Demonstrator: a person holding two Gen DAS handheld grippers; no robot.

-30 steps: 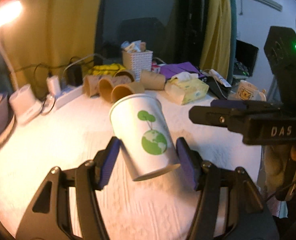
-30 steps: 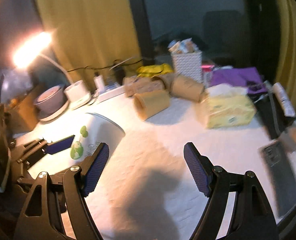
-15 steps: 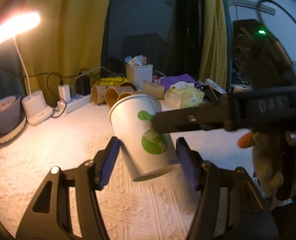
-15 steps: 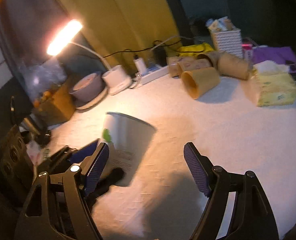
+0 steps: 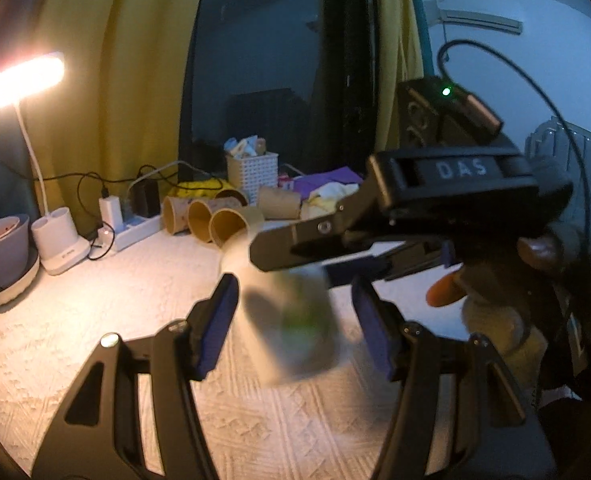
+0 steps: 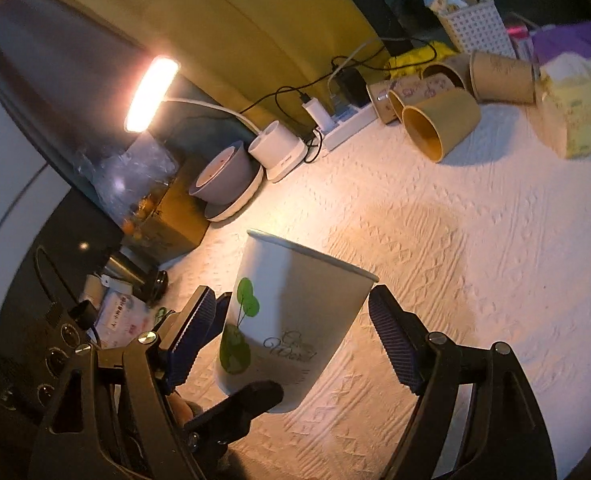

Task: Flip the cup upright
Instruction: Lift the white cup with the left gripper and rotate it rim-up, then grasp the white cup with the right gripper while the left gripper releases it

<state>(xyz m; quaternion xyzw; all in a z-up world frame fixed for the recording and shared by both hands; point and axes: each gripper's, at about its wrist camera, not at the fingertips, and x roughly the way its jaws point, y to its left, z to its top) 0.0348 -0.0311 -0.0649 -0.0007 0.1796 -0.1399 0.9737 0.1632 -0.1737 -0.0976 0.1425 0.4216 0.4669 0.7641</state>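
- White embossed tablecloth (image 6: 475, 240) covers the table; along its far edge lie several tan paper cups (image 6: 441, 128) on their sides, a white lattice basket (image 5: 252, 168), a yellow tissue pack (image 6: 579, 120), a power strip (image 6: 347, 128) with chargers, a lit desk lamp (image 6: 151, 94) and a grey bowl (image 6: 225, 178) on a saucer.
- Across the left wrist view, the black body of the right gripper (image 5: 447, 200), marked "DAS", crosses in front and hides the upper part of the cup (image 5: 291, 320).
- Paper, white, with a green plant-and-globe print, the cup sits between both pairs of fingers above the cloth, tilted with its rim toward the far side of the table.
- From the left wrist view the cup is a motion blur between the blue pads of the left gripper (image 5: 295, 320), which stand wide with gaps on both sides.
- Only the right wrist view shows it sharply (image 6: 295, 320): rim up and away, base low, script lettering near the bottom.
- There the right gripper (image 6: 295, 340) is spread wide, the right pad clear of the cup; whether the left pad touches I cannot tell.
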